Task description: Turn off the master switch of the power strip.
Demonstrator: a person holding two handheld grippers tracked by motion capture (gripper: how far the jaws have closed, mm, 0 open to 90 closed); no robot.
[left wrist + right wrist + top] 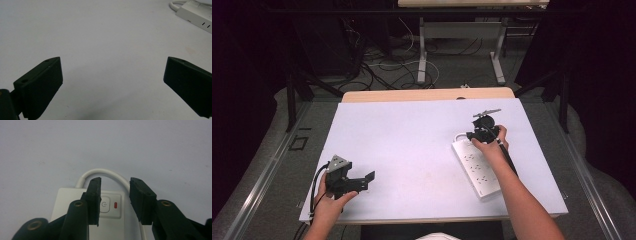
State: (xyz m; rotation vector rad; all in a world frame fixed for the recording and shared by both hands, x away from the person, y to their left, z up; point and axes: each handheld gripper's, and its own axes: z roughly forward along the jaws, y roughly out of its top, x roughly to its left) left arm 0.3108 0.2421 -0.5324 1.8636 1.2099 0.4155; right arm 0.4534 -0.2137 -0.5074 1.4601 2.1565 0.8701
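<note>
My right gripper (115, 195) hangs over the power strip (477, 167) at the table's right — jaws parted, nothing pinched, straddling its power button (105, 204). My left gripper (112, 82) rests spread wide, idle.

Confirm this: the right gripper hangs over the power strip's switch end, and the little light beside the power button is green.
Not green: the light beside the power button glows red, as the right gripper view shows. The right gripper does hang over the power strip's switch end.
</note>
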